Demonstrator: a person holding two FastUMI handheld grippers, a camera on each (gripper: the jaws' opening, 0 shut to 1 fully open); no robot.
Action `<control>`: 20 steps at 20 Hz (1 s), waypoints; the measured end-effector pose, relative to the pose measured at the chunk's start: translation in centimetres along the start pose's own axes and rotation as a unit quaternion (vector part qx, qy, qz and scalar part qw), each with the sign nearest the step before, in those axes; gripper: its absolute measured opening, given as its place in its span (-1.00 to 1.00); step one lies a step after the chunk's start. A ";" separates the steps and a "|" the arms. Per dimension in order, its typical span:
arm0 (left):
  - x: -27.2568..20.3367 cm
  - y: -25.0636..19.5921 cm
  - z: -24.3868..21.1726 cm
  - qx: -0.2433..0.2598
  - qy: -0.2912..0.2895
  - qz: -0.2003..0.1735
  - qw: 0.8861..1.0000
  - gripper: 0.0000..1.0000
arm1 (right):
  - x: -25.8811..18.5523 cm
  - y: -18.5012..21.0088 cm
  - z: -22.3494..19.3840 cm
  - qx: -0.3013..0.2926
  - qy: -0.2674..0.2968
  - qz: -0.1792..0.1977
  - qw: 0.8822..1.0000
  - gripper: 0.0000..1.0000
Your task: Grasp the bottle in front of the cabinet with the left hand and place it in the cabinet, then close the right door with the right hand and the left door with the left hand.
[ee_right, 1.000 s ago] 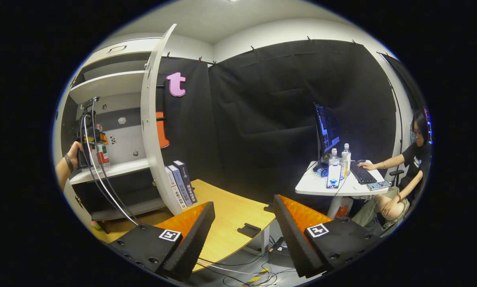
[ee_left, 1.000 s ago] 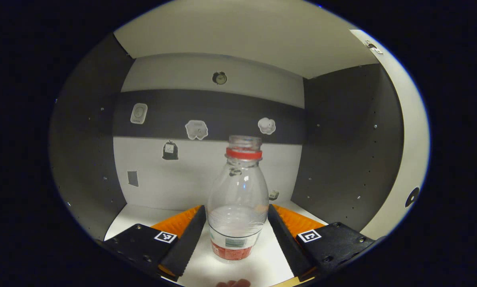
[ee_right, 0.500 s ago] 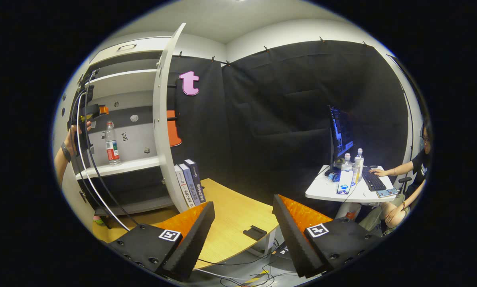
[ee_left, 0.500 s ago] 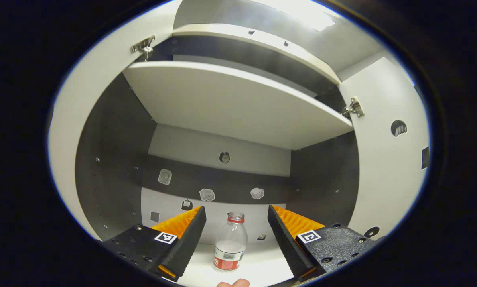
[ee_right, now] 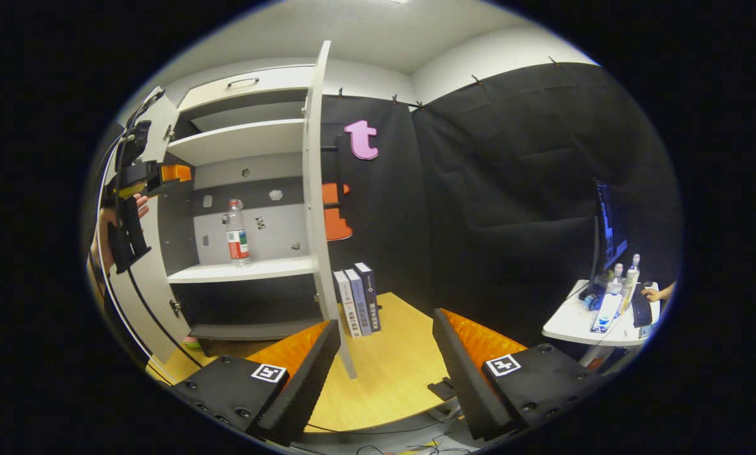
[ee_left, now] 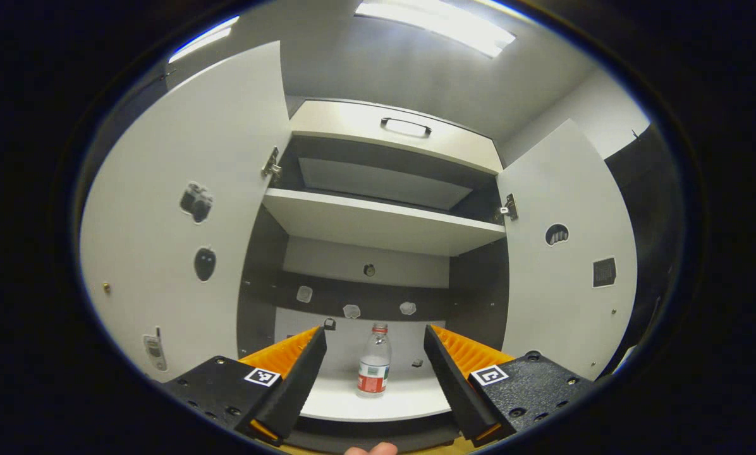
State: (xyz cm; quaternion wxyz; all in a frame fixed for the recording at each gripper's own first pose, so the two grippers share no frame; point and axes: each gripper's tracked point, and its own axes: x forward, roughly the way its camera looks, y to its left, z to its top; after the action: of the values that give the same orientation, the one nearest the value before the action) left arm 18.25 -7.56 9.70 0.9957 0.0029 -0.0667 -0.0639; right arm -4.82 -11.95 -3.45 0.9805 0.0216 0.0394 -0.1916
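The clear bottle [ee_left: 374, 368] with a red neck ring and red label stands upright on the cabinet's lower shelf [ee_left: 378, 404]. In the left gripper view my left gripper [ee_left: 375, 370] is open, drawn back in front of the cabinet, with the bottle far off between its fingers. Both doors stand open: the left door [ee_left: 182, 215] and the right door [ee_left: 564, 253]. In the right gripper view the bottle [ee_right: 237, 230] shows on the shelf [ee_right: 245, 270], the left gripper [ee_right: 174, 172] is held by a hand at the cabinet's left, and the right door [ee_right: 320, 183] stands edge-on. My right gripper [ee_right: 384, 354] is open over the wooden table.
Three books [ee_right: 358, 297] stand upright on the wooden table [ee_right: 384, 373] beside the right door. An upper shelf [ee_left: 384, 221] and a drawer with a handle [ee_left: 406, 126] top the cabinet. A white side table [ee_right: 596, 319] with bottles and a monitor stands far right.
My left gripper let go of the bottle and pulled back out of the cabinet, so the whole cabinet front now shows. My right gripper's view swung toward the cabinet.
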 end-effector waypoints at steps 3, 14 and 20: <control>-5.9 1.6 -1.7 0.018 0.022 0.043 0.999 0.88 | 0.4 1.2 0.9 -0.007 -0.006 0.052 0.999 0.97; -21.0 2.6 -10.5 0.010 0.080 0.082 0.993 0.89 | -0.7 3.9 -1.1 -0.012 0.009 0.144 0.989 0.97; -21.6 3.7 -10.5 0.016 0.075 0.074 0.994 0.89 | 1.6 2.3 1.8 -0.016 -0.015 0.112 0.994 0.97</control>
State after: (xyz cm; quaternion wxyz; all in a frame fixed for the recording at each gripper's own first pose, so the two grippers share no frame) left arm -1.09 -1.11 -3.55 0.9997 0.0185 0.0071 0.0118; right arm -2.38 -10.53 -1.75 0.9964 0.0074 0.0253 -0.0805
